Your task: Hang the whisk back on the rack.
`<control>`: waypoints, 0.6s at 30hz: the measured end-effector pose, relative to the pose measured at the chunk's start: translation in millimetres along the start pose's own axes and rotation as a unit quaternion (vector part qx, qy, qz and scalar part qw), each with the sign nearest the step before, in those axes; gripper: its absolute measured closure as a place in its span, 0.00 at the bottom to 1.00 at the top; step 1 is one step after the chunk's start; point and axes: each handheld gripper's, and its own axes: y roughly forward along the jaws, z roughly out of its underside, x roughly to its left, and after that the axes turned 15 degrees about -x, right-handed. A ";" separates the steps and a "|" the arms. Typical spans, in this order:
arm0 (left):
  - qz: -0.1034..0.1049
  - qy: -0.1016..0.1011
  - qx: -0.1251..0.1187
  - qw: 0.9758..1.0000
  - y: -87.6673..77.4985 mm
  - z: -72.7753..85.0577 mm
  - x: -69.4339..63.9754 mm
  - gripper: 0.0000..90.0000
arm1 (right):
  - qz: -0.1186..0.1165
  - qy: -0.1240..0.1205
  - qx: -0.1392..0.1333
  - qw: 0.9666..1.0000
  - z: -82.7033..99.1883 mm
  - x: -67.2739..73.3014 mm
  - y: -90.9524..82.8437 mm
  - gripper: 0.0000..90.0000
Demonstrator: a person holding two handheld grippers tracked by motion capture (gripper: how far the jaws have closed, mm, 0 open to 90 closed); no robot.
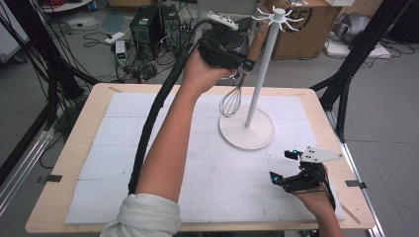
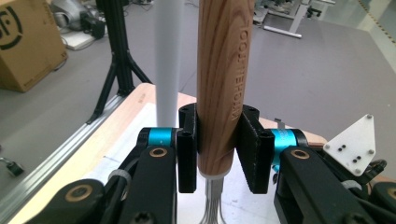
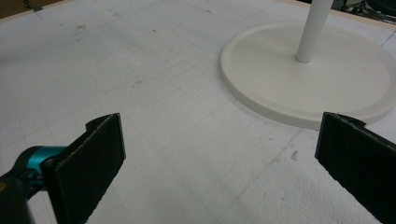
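The left gripper (image 1: 243,65) has its jaws clenched on the whisk (image 2: 223,88), raised at twelve o'clock beside the stand (image 1: 260,74), probably to hang it there. The right gripper (image 1: 285,167) rests released on the counter (image 1: 69,148) at five o'clock.

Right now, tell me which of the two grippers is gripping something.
The left gripper, raised beside the white stand, clamps the whisk by its wooden handle; the right gripper gapes open.

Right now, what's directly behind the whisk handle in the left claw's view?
The white stand pole rises just behind the wooden whisk handle, to its left, apart from it. The left claw is shut on the handle, covering the pole's base and most of the whisk wires.
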 end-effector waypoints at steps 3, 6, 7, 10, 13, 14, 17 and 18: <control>0.005 -0.001 0.003 1.000 6.1 2.7 -0.3 0.79 | -0.001 -0.001 0.001 1.000 0.3 0.3 0.2 0.01; 0.005 -0.004 0.003 1.000 8.2 2.1 -0.5 0.79 | 0.000 -0.001 0.000 1.000 -0.2 0.5 -1.1 0.01; 0.006 -0.005 0.002 1.000 8.6 2.3 -0.4 0.79 | 0.000 -0.001 -0.001 1.000 -0.3 0.3 -1.6 0.01; 0.003 -0.004 0.003 1.000 8.4 2.2 -0.6 0.78 | 0.000 -0.001 -0.002 1.000 -0.4 0.1 -2.0 0.01; -0.005 -0.001 0.006 1.000 7.1 1.6 -0.3 0.77 | 0.000 -0.002 -0.002 1.000 -0.3 0.6 -1.3 0.01; -0.014 -0.004 0.007 1.000 6.4 1.7 0.4 0.76 | -0.002 -0.001 -0.001 1.000 -0.4 1.0 -1.1 0.01; -0.021 -0.007 0.005 1.000 5.5 1.4 1.4 0.67 | -0.001 -0.003 -0.002 1.000 -0.4 0.9 -0.7 0.01; -0.025 -0.008 0.004 1.000 5.1 1.5 1.5 0.64 | -0.002 -0.002 -0.001 1.000 -0.5 0.9 -0.9 0.01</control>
